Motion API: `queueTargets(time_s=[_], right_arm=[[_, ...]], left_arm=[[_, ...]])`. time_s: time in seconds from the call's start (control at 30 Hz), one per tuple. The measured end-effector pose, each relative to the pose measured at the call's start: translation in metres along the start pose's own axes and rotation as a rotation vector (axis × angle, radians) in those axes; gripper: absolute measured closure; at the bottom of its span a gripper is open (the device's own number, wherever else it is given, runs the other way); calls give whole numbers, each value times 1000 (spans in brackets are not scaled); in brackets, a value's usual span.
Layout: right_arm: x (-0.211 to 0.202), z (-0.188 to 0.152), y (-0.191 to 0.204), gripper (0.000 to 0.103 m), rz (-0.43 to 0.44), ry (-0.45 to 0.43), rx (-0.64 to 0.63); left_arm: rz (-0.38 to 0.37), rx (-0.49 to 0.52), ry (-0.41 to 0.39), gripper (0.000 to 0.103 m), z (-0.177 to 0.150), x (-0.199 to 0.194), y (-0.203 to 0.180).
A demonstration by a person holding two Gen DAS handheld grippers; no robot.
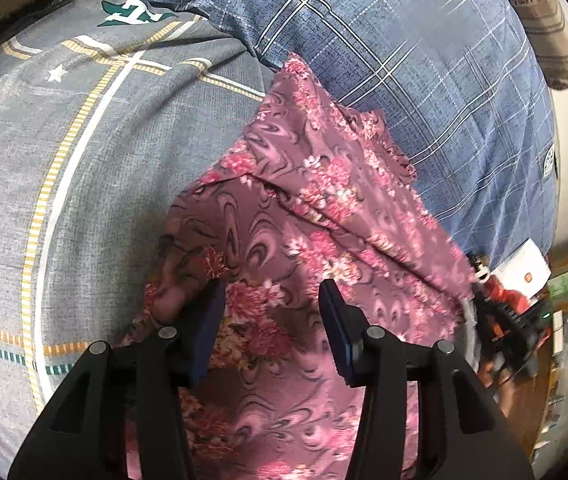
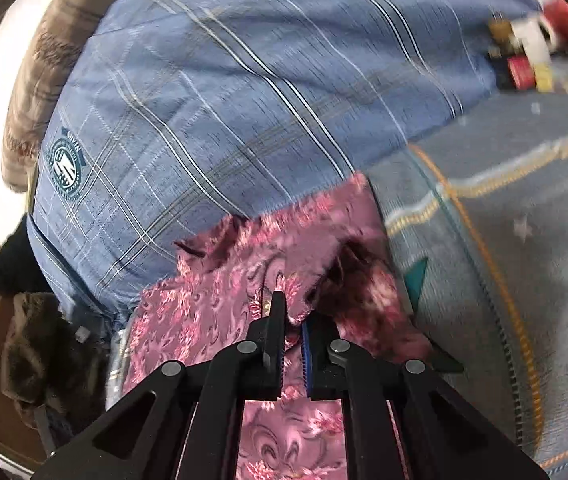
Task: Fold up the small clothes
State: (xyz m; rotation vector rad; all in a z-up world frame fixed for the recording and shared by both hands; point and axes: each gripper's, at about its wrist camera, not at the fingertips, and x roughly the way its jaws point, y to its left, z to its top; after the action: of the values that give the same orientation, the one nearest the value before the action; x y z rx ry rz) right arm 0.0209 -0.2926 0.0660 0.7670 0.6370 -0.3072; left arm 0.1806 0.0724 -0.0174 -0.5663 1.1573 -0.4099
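Observation:
A pink floral garment lies on the bed, partly folded over itself, with its far end reaching the blue pillow. My left gripper is open, its jaws apart just above the garment's near part, holding nothing. In the right wrist view the same pink floral garment is bunched and lifted. My right gripper is shut on a fold of the garment, pinched between its two pads. The right gripper also shows at the far right of the left wrist view.
A grey bedsheet with yellow and white stripes covers the bed. A blue checked pillow lies behind the garment. A brown blanket sits at the bed's edge. Small boxes lie far off.

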Motion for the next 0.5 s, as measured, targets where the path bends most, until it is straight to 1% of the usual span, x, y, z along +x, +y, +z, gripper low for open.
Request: queueTargets(time_s=[0.07,0.13,0.17,0.2,0.23,0.27,0.3,0.33,0.37,0.4,0.43,0.47,0.5], right_arm=[[2,0,-11,86,34,4,80],[7,2,-21,60,88,8,165],[11,2,-26,58,100,5,210],[14,3,-27,59,96,0,233],[19,6,-27,63,90,4,241],[22,10,-21,72,90,12,217],[21,15,-11,95,95,4,162],[16,21,1,95,90,-25,85],[7,25,16,96,86,-80,10],[-2,28,29,96,97,-133,-50],[-5,29,34,96,88,-152,-81],[1,31,37,96,27,-140,-110],[14,31,34,95,-45,-91,-118]], left_arm=[[-37,-15,1,56,8,-1,-5],[-39,-11,-9,56,17,-1,-11],[-32,-2,-13,56,24,0,-17],[-22,5,-16,56,29,1,-21],[-9,12,-21,56,36,3,-24],[9,21,-24,56,43,6,-29],[33,27,-26,56,50,9,-31],[49,29,-30,56,53,10,-30],[65,28,-32,56,57,12,-29],[82,22,-31,56,60,14,-26],[97,9,-25,56,63,18,-22],[105,-14,-12,56,66,24,-15],[107,-33,2,58,67,29,-9]])
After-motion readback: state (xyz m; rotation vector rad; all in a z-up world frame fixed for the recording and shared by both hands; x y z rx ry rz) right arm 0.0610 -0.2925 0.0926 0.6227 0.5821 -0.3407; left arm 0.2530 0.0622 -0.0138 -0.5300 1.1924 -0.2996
